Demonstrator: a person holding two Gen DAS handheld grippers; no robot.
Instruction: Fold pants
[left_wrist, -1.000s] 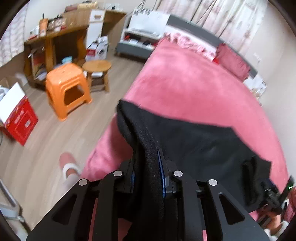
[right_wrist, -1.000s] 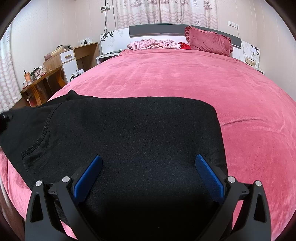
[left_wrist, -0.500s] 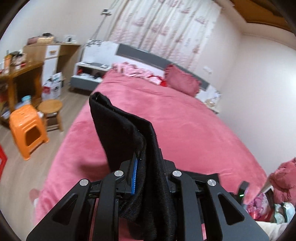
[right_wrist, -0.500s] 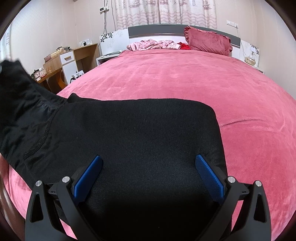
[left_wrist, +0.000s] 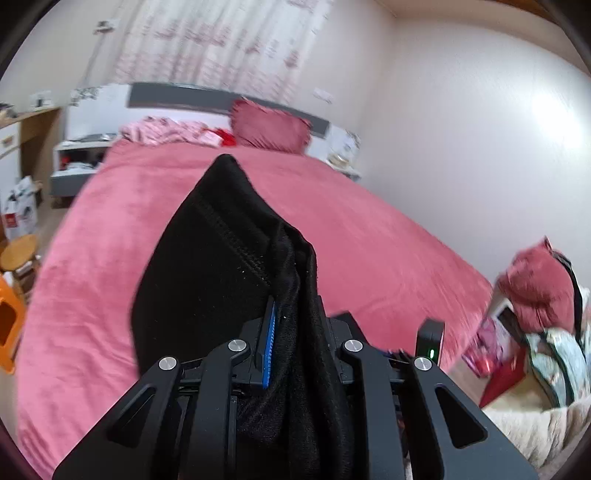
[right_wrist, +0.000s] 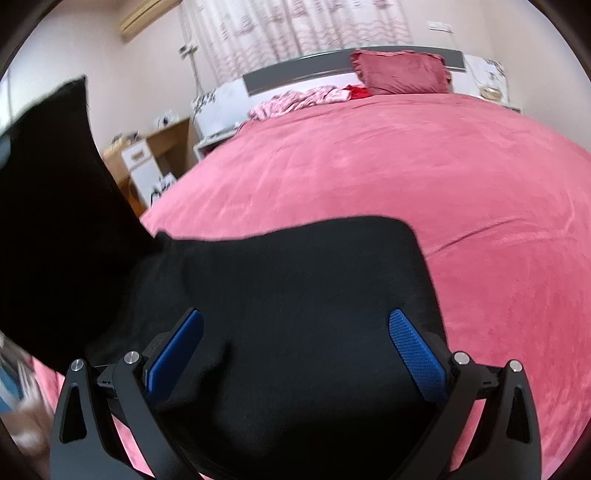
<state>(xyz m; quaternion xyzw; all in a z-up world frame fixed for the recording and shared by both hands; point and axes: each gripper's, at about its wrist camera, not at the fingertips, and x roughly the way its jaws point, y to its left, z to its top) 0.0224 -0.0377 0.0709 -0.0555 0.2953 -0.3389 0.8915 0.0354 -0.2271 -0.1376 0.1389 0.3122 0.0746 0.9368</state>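
Observation:
The black pants (right_wrist: 295, 295) lie on the pink bed (right_wrist: 461, 192). My left gripper (left_wrist: 291, 325) is shut on one end of the pants (left_wrist: 221, 251) and holds it lifted above the bed. In the right wrist view this raised end (right_wrist: 55, 184) stands up at the left. My right gripper (right_wrist: 295, 332) is open, its blue pads (right_wrist: 417, 350) spread wide just above the flat part of the pants, holding nothing.
A red pillow (right_wrist: 402, 72) and pink crumpled clothes (right_wrist: 299, 99) lie at the headboard. A wooden desk with drawers (right_wrist: 147, 162) stands left of the bed. A wooden stool (left_wrist: 18, 251) and orange stool (left_wrist: 7, 328) stand on the floor. A pile of things (left_wrist: 539, 332) sits at the right.
My left gripper has lifted the pants end higher and swung it right, toward the right gripper. The right gripper has tilted a little and stays open over the pants.

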